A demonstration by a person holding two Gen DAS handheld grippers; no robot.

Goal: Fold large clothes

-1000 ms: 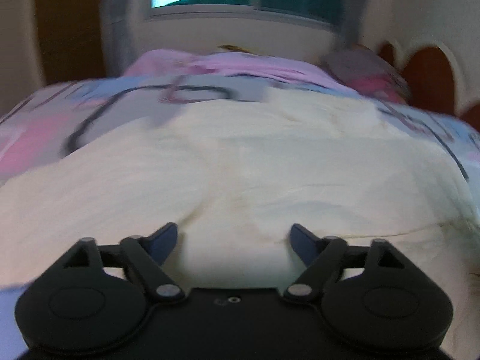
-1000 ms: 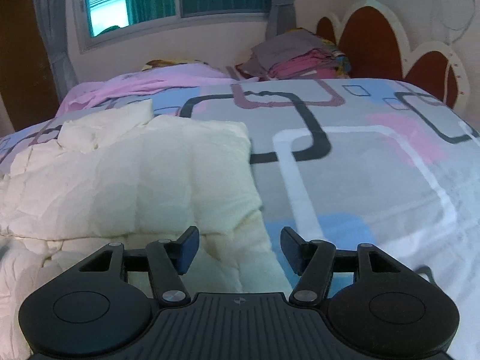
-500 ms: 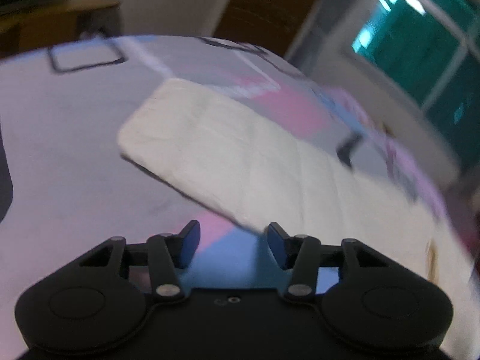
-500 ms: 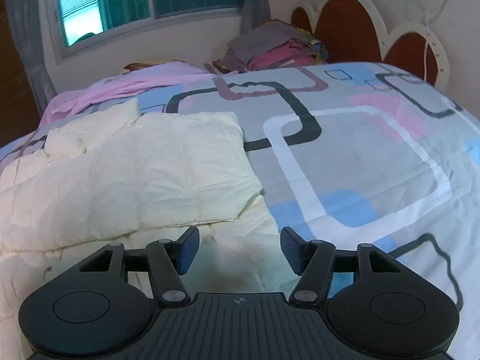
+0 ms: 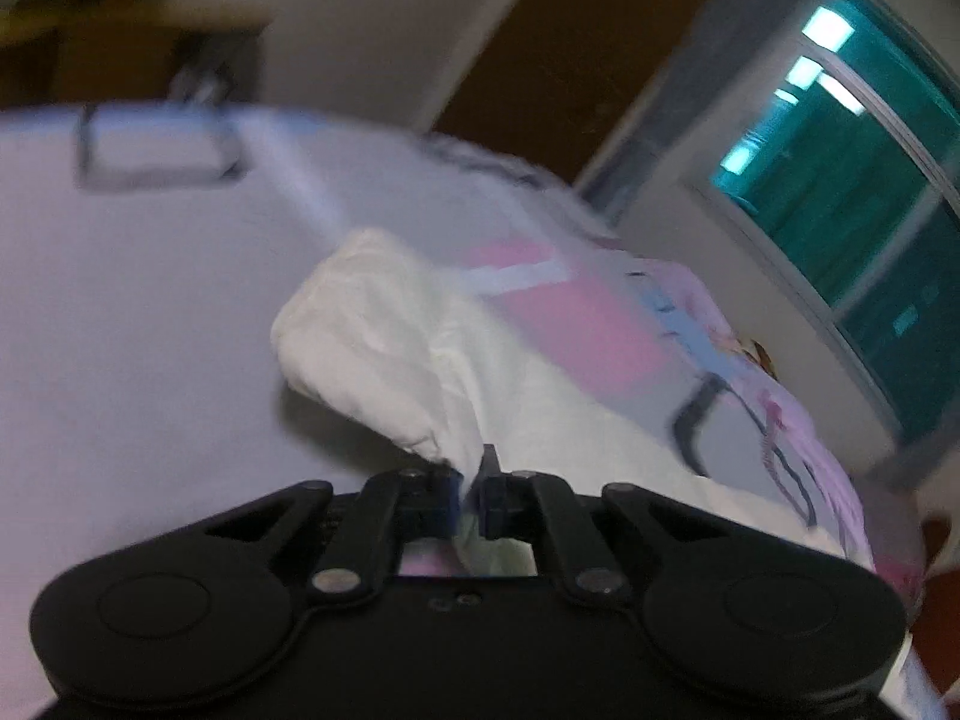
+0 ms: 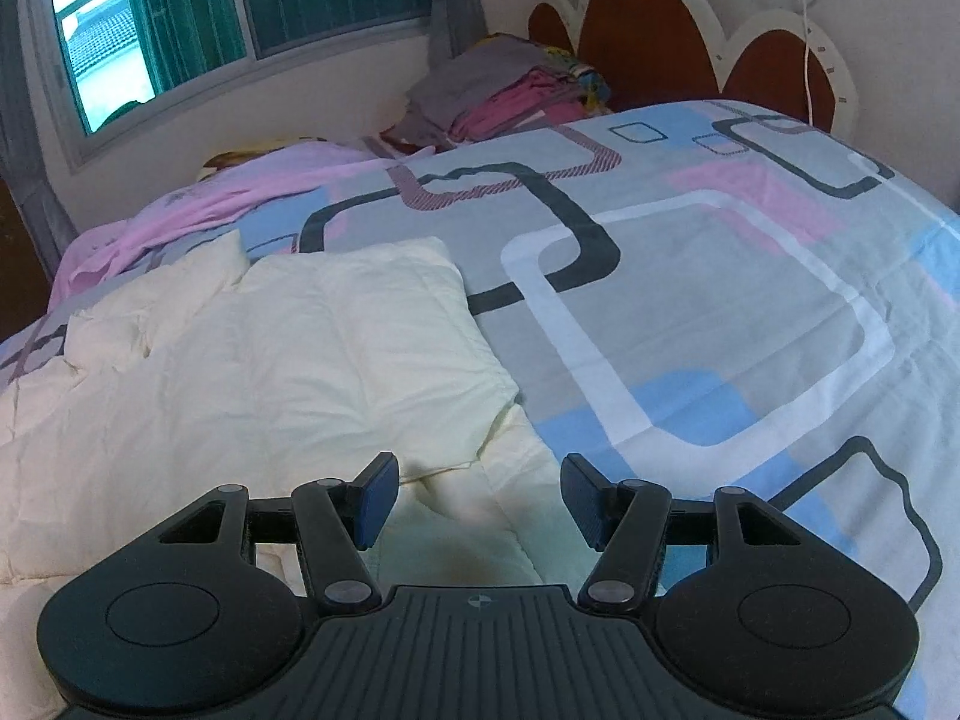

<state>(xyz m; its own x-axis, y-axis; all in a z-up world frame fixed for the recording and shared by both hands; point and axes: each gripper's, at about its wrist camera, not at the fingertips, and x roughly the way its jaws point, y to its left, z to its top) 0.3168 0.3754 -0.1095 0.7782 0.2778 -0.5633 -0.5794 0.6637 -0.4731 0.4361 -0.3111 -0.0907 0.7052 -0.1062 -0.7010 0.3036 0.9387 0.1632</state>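
Losing the pinch is the main risk: the left tool [image 5: 471, 504], whose jaws have just been closing, clamps only a thin edge of the cream quilted garment [image 5: 384, 354], so a sharp pull could strip it free. The garment lies partly folded on the patterned bed [image 6: 690, 312]. The right tool [image 6: 477, 501] hovers over it, angled downward, jaws wide and empty, and could snag the fold.

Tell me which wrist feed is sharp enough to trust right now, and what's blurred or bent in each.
Left wrist view: motion-smeared and tilted; the bedspread pattern and window streak, though the left gripper, jaws just closed on the cream garment, reads clearly. Right wrist view: sharp and evenly daylit; the cream garment and open right gripper are crisp, with fisheye bowing at the edges.
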